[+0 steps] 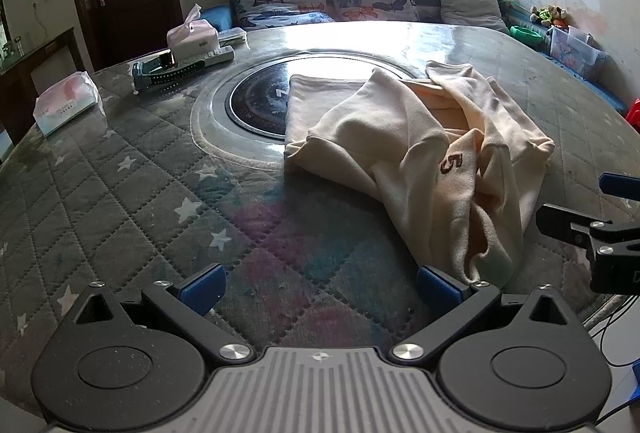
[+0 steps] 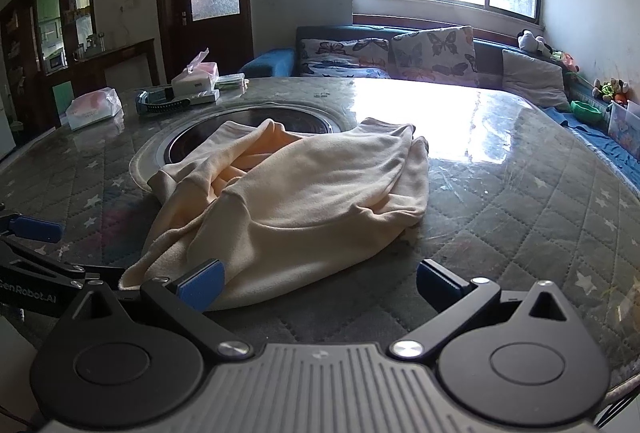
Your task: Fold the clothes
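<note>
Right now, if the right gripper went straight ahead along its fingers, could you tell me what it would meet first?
Probably the cream garment: the open right gripper points at its near edge, low over the quilted table cover. Depth is uncertain.

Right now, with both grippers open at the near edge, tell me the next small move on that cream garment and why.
Probably ease the right gripper forward and shut it on the near hem of the cream garment. The garment lies crumpled and half folded on the quilted table, neither gripper holds it, and its edge sits just ahead of the right gripper. The left gripper could then take the drooping corner beside it.
</note>
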